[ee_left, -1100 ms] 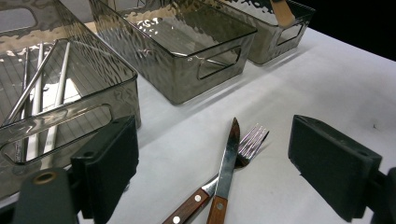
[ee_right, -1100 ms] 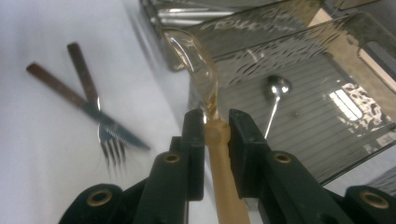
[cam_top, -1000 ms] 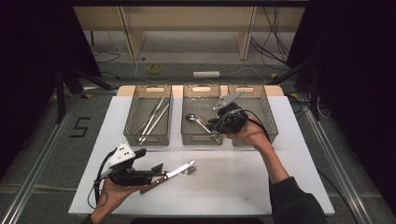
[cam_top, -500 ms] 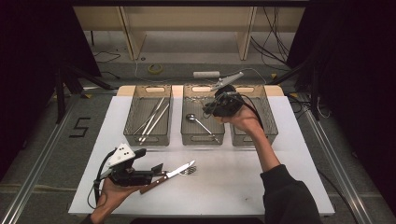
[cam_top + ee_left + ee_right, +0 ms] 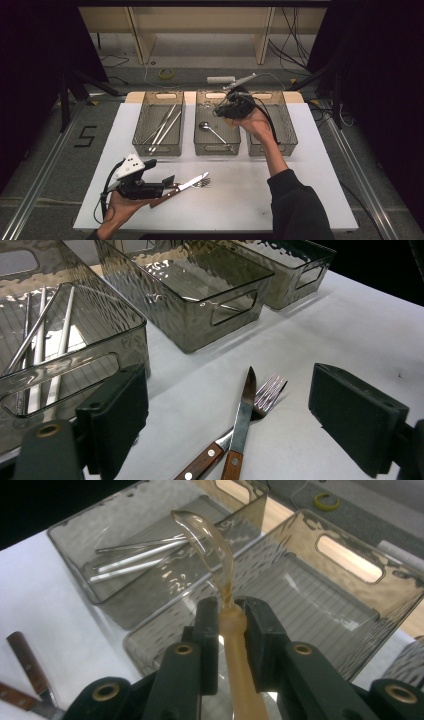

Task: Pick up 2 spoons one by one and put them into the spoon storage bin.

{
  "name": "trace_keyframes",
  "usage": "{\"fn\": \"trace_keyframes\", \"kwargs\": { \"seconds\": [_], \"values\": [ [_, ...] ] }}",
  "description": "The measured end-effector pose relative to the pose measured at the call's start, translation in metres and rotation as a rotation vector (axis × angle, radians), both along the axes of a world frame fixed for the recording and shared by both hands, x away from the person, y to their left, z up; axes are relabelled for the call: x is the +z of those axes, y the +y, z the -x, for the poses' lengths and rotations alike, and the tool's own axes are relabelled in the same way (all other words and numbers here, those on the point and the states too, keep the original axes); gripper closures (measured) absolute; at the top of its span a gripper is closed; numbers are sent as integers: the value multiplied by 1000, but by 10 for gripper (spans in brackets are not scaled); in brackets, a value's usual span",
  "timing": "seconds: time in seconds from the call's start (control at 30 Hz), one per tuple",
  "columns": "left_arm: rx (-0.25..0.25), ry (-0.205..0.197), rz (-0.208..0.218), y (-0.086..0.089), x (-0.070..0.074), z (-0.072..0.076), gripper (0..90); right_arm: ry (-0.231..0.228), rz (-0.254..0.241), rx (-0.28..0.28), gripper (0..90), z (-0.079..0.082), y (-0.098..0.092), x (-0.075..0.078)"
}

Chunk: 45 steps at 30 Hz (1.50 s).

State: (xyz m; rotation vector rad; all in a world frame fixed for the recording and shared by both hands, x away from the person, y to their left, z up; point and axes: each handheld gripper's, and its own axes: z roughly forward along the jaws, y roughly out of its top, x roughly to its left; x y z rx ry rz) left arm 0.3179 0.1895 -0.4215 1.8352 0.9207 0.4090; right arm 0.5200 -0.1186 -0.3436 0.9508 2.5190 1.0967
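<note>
Spoon (image 5: 207, 540), translucent amber plastic, bowl tilted upward, was pinched by its handle in right gripper (image 5: 231, 630) above middle bin (image 5: 216, 125); left gripper (image 5: 227, 425) spread.

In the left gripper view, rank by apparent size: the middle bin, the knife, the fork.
1. Middle bin, largest.
2. Knife, partly cut off at the bottom edge.
3. Fork, partly under the knife; knife and fork lie nearer the camera, so their order is unsure.
</note>
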Motion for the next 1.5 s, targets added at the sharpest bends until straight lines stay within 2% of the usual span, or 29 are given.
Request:
{"fn": "trace_keyframes", "kwargs": {
  "seconds": [0.1,0.2,0.33,0.5,0.53,0.57,0.83,1.1,1.2,1.27,1.33,1.5],
  "values": [
    [-5,0,-7,1,0,0,157,24,3,-23,777,-4,4,-7],
    [1,1,2,1,0,0,157,35,15,-31,777,-8,7,-15],
    [-6,2,-7,1,0,0,157,50,20,-44,776,-10,10,-25],
    [-5,0,-9,1,0,0,157,66,36,-43,775,-11,13,-39],
    [-6,1,-9,1,0,0,157,79,33,-52,775,-11,14,-41],
    [-7,2,-8,0,0,0,157,70,39,-41,775,-12,13,-43],
    [-9,8,-10,0,-1,0,157,103,65,-58,773,-13,16,-56],
    [-7,9,-13,0,-1,0,156,125,84,-66,768,-13,20,-61],
    [-6,8,-11,0,-1,0,156,143,97,-46,752,-14,21,-64],
    [-6,9,-14,0,-1,0,156,139,110,-58,695,-14,22,-65],
    [-6,8,-12,0,-1,0,156,142,85,-61,656,-13,21,-63],
    [-8,13,-16,0,-1,0,155,114,64,-39,581,-8,16,-52]
  ]
}}
